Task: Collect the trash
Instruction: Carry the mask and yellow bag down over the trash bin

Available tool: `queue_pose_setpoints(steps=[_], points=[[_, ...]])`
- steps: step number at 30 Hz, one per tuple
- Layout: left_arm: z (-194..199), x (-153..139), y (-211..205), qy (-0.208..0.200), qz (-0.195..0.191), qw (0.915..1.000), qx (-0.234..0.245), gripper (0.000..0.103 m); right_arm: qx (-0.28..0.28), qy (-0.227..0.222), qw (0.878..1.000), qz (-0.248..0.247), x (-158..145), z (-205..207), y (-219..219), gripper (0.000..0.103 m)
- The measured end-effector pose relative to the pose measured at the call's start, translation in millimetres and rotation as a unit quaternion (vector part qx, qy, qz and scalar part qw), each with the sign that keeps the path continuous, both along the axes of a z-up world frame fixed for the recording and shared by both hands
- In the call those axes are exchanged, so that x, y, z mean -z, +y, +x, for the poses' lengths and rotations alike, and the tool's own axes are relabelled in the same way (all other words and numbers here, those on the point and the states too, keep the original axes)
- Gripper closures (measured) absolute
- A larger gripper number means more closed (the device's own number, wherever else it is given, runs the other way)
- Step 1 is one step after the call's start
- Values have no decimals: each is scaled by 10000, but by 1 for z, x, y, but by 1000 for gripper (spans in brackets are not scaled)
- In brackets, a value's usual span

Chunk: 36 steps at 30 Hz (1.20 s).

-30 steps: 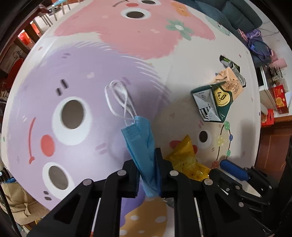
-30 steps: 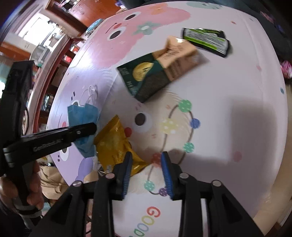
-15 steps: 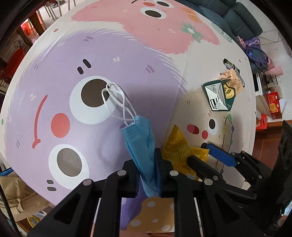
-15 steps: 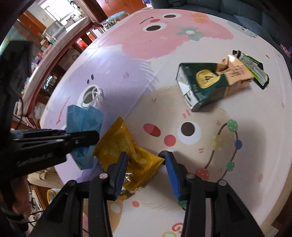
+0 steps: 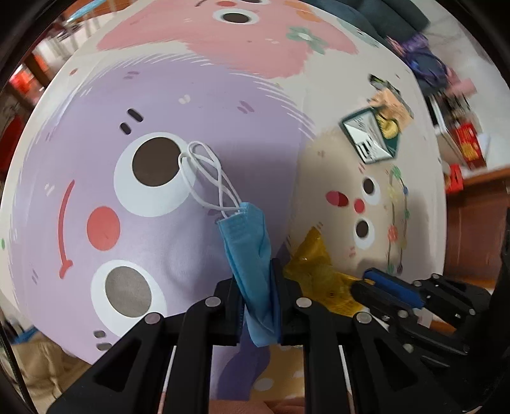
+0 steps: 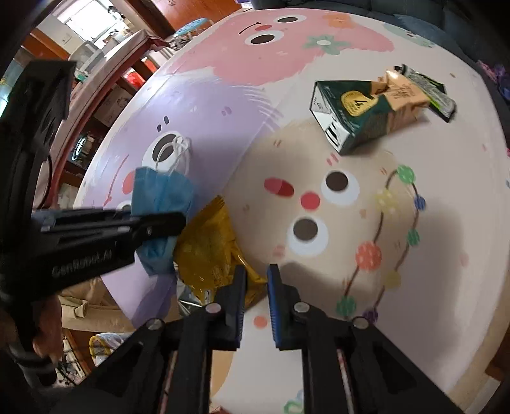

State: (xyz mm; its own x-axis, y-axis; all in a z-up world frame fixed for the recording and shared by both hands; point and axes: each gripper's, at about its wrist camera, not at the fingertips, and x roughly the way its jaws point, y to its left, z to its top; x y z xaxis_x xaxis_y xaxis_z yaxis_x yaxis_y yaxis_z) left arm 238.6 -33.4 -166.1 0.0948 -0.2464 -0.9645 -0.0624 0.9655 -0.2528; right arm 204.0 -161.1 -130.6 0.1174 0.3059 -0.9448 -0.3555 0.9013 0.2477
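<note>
My left gripper (image 5: 256, 280) is shut on a blue face mask (image 5: 248, 242), whose white ear loops (image 5: 204, 178) trail onto the table. The mask also shows in the right wrist view (image 6: 162, 197), held by the left gripper (image 6: 172, 223). A crumpled yellow wrapper (image 6: 210, 251) lies near the table's front edge, also in the left wrist view (image 5: 318, 270). My right gripper (image 6: 256, 280) has narrowed around the wrapper's right corner, with a small gap still between its blue pads (image 6: 274, 302). A green carton (image 6: 353, 111), a tan wrapper (image 6: 401, 92) and a black-green wrapper (image 6: 430, 92) lie at the far right.
The round table (image 6: 430, 223) has a cartoon-print cover. Its near edge runs just below both grippers. Wooden furniture (image 6: 105, 63) and boxes stand beyond the left edge, a sofa (image 5: 382, 19) at the back.
My right gripper has closed in from wide open to a narrow gap at the yellow wrapper's corner. My left gripper, still holding the mask, has drifted slightly back over the table.
</note>
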Motion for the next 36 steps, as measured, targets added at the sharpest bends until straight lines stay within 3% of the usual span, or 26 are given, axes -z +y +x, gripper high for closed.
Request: queue_pose_setpoints(steps=[5,17,27,32,36], points=[[-5,-20,2,-323,107,9964,779,91,783,-432,9960,29,-32,-33,-7,90],[-46,-49,38,-671,-140,9835,1676,91,2118,-1055,9712,-266,-76,-114,-9,90],[-115,-64,23,-853,-359,9692,2283,91,2230,-1012,9684,-479,-79,-167,-3,90],[-156,-60,15,-818,-360,9694,2286,91,2322,-886,9681,-332,-65,-192,-10,90],[-198,-42,6,-654,-372,9728,2189,91,2397,-912,9662,-255,-45,-221,-16,90]])
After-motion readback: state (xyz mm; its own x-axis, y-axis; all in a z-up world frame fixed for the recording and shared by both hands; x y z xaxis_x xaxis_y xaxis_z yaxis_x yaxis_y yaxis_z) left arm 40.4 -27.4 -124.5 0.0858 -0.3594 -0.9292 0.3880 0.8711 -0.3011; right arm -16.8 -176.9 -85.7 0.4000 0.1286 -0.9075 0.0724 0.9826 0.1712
